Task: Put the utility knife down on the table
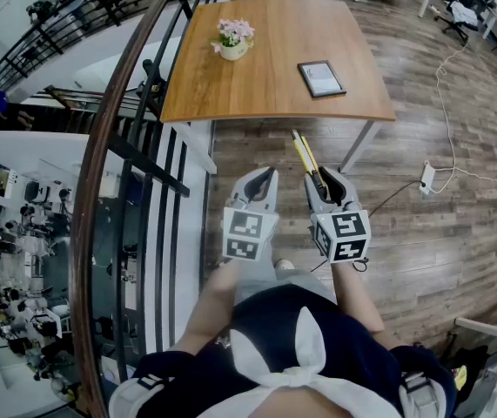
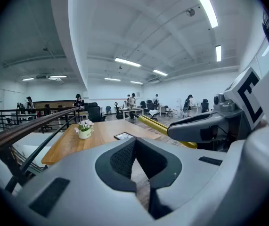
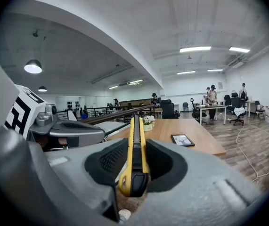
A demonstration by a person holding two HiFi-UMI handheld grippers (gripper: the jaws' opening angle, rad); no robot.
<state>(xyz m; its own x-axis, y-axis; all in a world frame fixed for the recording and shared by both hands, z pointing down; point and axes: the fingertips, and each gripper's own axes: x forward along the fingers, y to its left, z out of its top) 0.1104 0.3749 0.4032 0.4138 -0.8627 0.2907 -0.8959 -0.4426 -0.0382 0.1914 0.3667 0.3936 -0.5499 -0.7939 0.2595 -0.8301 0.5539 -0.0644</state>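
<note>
Right gripper (image 1: 326, 184): clamped on the utility knife (image 3: 134, 145), pads on both flanks of the handle.
Knife axis: runs straight forward out of the jaws, tip near the table's near edge.
Table (image 1: 265, 81): ahead of both grippers, not under the knife.
Left gripper (image 1: 264, 184): jaws together, empty, just beside the right.
Next move, judged: carry forward over the wood before release.

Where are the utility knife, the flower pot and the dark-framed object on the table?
utility knife (image 3: 135, 149): right gripper view, middle of its body between the jaws.
flower pot (image 1: 234, 51): head view, the pale pot's side.
dark-framed object (image 1: 321, 78): head view, its light centre.
</note>
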